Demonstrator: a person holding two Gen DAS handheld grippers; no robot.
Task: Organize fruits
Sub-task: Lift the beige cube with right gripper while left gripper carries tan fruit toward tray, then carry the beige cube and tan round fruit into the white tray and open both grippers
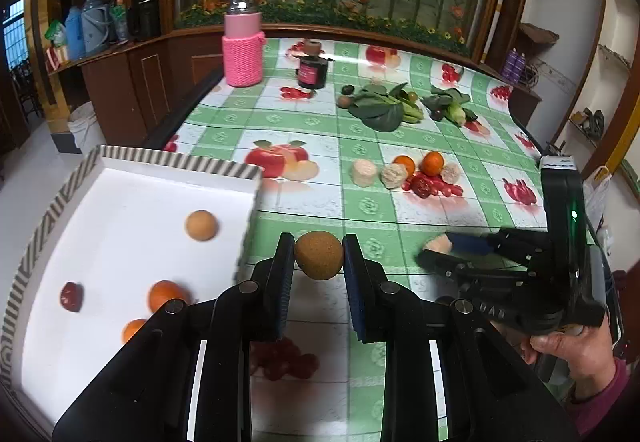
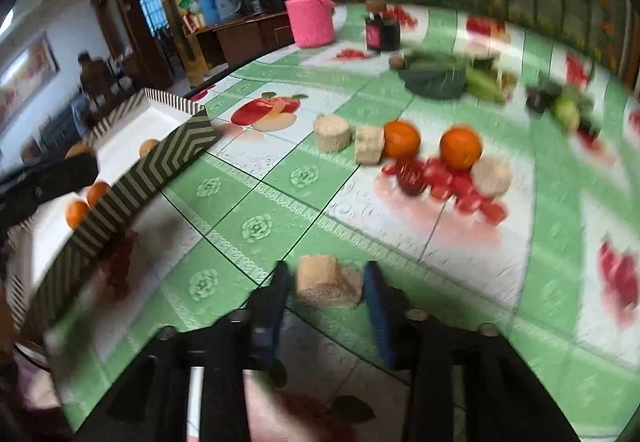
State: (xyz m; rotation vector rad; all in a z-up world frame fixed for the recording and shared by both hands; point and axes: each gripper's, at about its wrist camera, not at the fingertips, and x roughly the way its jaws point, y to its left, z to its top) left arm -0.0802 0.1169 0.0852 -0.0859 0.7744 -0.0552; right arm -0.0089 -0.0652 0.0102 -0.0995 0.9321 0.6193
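The left tongs (image 1: 319, 256) are clamped on a round brown fruit (image 1: 319, 255), held between both pads just beside the near right corner of the white tray (image 1: 120, 202). The tray, with a striped rim, sits at the left edge of the surface (image 1: 304, 130) and contains a second round brown fruit (image 1: 202, 225), a dark red fruit (image 1: 71, 296) and two oranges (image 1: 166, 294), the nearer one partly hidden behind the left tongs. The right tongs (image 2: 327, 282) stand around a pale cylindrical piece (image 2: 328, 284) resting on the surface; the right wrist view is blurred, and a narrow gap shows on each side of the piece, so I cannot tell whether the pads press on it. Mid-surface, two more oranges (image 1: 432, 163) lie among three further pale cylindrical pieces (image 1: 364, 172) and a small dark red fruit (image 1: 421, 186). Farther back lie leafy greens (image 1: 380, 108) with small round fruits beside them. A pink knit-covered bottle (image 1: 243, 42) and a dark jar (image 1: 312, 72) stand near the far edge.
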